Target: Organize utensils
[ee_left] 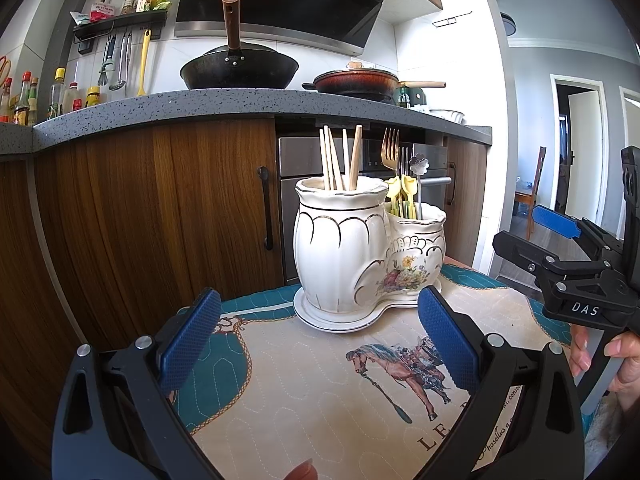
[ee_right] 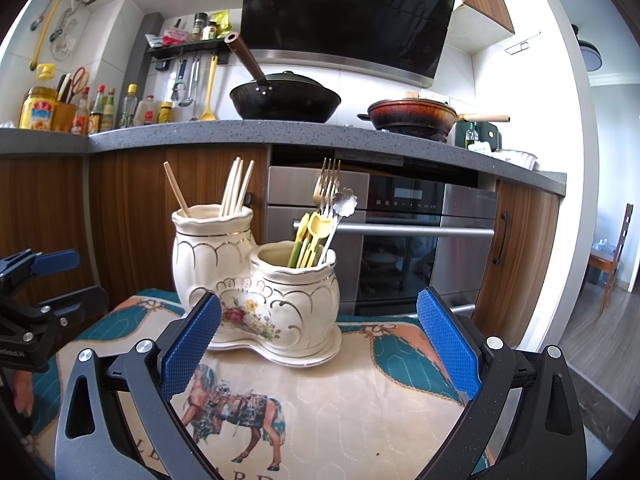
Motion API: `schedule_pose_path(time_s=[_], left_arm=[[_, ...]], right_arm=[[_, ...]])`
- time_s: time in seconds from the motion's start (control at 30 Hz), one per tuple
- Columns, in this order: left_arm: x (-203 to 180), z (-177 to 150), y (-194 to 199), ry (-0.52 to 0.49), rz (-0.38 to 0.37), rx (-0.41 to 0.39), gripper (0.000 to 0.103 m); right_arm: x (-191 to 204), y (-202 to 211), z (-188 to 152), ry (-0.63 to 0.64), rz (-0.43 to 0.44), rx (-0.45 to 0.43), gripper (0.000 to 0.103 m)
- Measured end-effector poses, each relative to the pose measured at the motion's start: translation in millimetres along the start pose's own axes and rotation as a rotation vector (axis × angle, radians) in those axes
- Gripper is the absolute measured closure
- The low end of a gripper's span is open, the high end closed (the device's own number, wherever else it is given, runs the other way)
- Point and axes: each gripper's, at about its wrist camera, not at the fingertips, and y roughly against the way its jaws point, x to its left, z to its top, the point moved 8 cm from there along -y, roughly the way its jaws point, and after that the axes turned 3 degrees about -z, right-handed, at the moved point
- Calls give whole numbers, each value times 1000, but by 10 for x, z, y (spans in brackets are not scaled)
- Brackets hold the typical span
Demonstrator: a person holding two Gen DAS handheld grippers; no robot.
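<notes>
A white ceramic twin-pot utensil holder [ee_left: 360, 248] [ee_right: 256, 280] stands on its saucer on a quilted horse-print cloth [ee_left: 320, 392] [ee_right: 352, 392]. Its taller pot holds several wooden chopsticks [ee_left: 338, 160] [ee_right: 236, 188]. The shorter pot holds forks [ee_left: 391, 148] [ee_right: 328, 184], yellow and green plastic spoons [ee_left: 406, 192] [ee_right: 312, 236] and a flower-ended metal spoon [ee_right: 345, 205]. My left gripper [ee_left: 320, 344] is open and empty, just short of the holder. My right gripper [ee_right: 318, 344] is open and empty too, facing the shorter pot; it also shows at the right edge [ee_left: 560, 232].
Behind the cloth runs a wooden cabinet front [ee_left: 152, 216] with a built-in oven [ee_right: 400, 240]. On the grey counter [ee_right: 280, 132] sit a black wok [ee_right: 286, 100], a brown pan [ee_right: 412, 118] and sauce bottles [ee_right: 100, 112]. A hand [ee_left: 616, 356] grips the right tool.
</notes>
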Motion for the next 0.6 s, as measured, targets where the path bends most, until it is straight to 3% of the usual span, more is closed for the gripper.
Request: schedule_pose_path(time_s=[0.6], left_arm=[[-21, -14, -35, -4, -10, 15, 6]], right_arm=[[1, -3, -2, 2, 2, 2, 5]])
